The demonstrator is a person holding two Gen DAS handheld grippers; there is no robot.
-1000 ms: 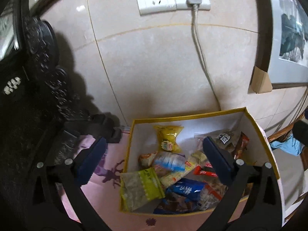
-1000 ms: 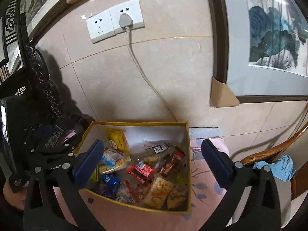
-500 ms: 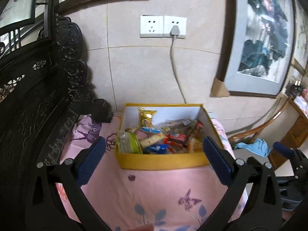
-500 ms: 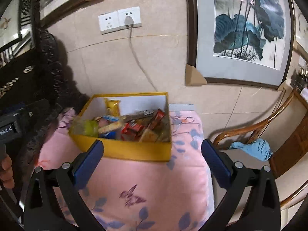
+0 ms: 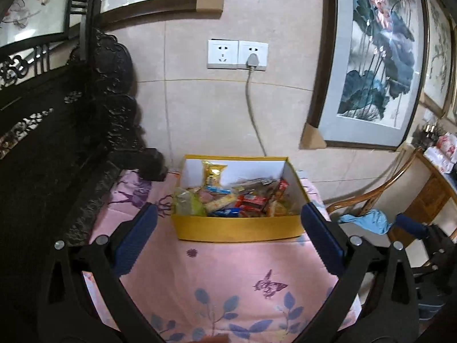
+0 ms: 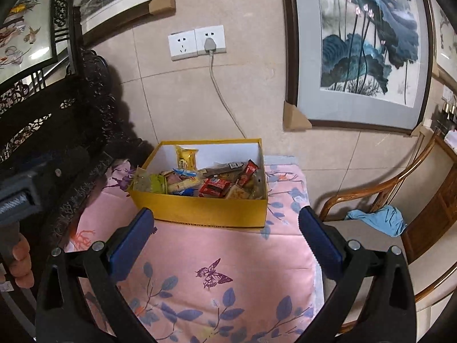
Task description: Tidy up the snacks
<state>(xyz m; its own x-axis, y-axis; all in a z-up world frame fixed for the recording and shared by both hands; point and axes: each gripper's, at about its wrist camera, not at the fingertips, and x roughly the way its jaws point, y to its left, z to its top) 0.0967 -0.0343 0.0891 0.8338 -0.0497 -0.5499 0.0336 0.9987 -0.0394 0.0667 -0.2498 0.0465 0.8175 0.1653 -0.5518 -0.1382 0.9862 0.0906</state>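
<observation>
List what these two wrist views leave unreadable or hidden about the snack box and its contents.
- Lower snacks in the yellow box: both views, buried under the top packets and behind the front wall.
- Packet labels, e.g. the red packet: too small and blurred.
- Floral cloth near edge: both views, covered by the open left gripper and right gripper.

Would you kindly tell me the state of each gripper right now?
Left gripper: open, holding nothing.
Right gripper: open, holding nothing.
</observation>
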